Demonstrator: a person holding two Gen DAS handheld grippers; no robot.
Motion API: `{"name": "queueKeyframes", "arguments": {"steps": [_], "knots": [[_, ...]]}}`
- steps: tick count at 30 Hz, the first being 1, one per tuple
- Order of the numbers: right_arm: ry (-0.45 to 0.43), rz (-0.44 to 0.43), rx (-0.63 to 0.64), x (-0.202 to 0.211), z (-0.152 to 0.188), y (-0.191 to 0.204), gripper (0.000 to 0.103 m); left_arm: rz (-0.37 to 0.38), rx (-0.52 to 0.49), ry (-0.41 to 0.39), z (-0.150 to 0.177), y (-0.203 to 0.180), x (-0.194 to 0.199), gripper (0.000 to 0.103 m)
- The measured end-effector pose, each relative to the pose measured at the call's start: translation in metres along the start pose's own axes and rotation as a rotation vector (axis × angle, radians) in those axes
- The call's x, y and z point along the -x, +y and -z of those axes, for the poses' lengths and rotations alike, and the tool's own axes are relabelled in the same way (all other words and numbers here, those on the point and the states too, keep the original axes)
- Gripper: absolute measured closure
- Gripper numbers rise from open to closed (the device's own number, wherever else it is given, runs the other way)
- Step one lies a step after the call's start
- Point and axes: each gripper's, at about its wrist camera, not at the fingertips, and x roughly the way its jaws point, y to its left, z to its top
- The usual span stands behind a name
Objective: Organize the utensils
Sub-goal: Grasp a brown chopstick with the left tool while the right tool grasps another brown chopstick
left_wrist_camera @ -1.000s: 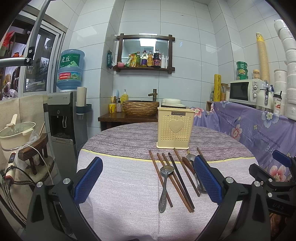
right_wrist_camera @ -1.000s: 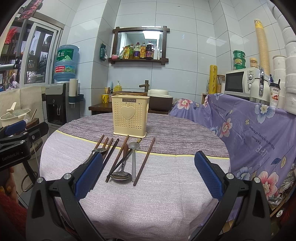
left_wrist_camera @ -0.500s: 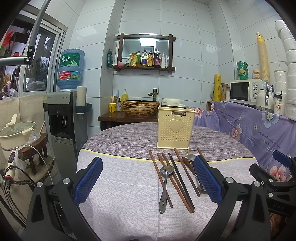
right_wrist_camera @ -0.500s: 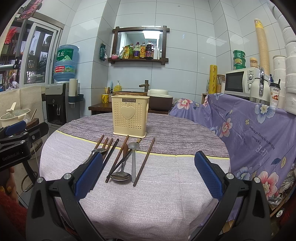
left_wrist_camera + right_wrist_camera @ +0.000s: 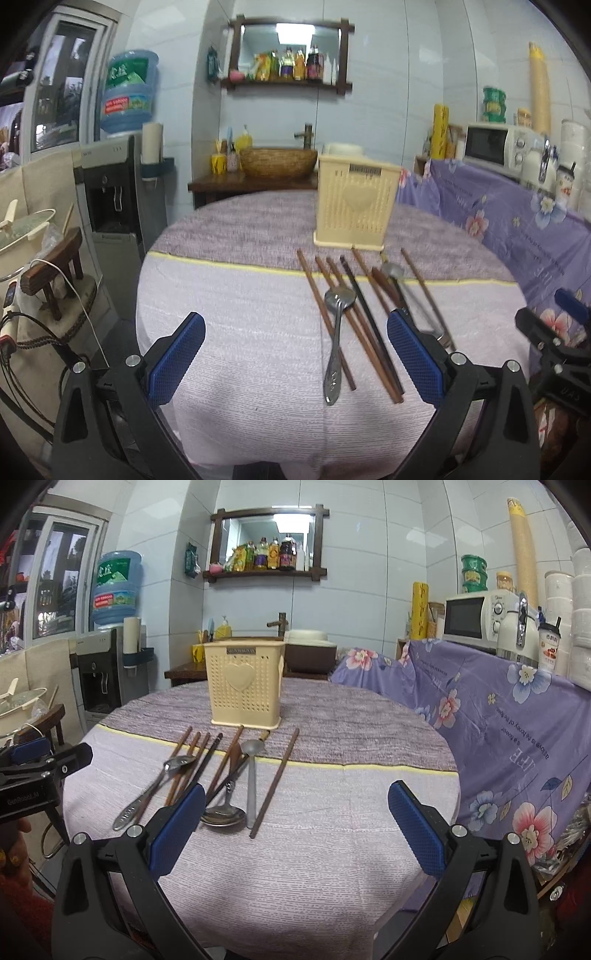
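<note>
A cream perforated utensil holder (image 5: 355,205) (image 5: 245,685) stands upright on the round table. In front of it lie several brown chopsticks (image 5: 319,300) (image 5: 274,782), a metal spoon (image 5: 335,342) (image 5: 153,791), a larger spoon (image 5: 224,813) and a grey ladle-like spoon (image 5: 251,775). My left gripper (image 5: 295,360) is open and empty, hovering near the table's front edge, left of the utensils. My right gripper (image 5: 295,830) is open and empty, just in front of the utensils. The right gripper shows at the right edge of the left wrist view (image 5: 554,343).
The table wears a purple and white cloth (image 5: 332,867). A floral purple cover (image 5: 517,716) drapes a counter on the right with a microwave (image 5: 476,618). A water dispenser (image 5: 110,192) and a wooden stool (image 5: 51,266) stand left.
My left gripper has moved, tilting its view down and slightly left; its image is blurred. My right gripper has barely moved. The utensils lie as before.
</note>
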Motion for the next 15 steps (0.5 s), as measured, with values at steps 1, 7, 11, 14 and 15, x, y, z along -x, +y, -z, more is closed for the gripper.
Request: {"name": "queueKeyframes", "arguments": {"steps": [1,7,11,14,15], "knots": [[0.021,0.005,-0.001,-0.006,-0.001,-0.002,0.005,-0.006,-0.008,0.017,-0.001,0.001,-0.005,0.005],[0.149,0.007,-0.051,-0.051,-0.01,-0.021,0.005,0.029,-0.074,0.109,-0.018,0.007,-0.04,0.005],[0.243,-0.023,-0.097,-0.089,-0.021,-0.031,0.018,0.053,-0.106,0.21,-0.031,0.008,-0.072,0.01],[0.317,-0.051,-0.108,-0.122,-0.03,-0.033,0.033,0.088,-0.101,0.265,-0.045,0.011,-0.095,0.018],[0.343,-0.069,-0.118,-0.133,-0.034,-0.033,0.035,0.093,-0.093,0.274,-0.049,0.013,-0.101,0.019]]}}
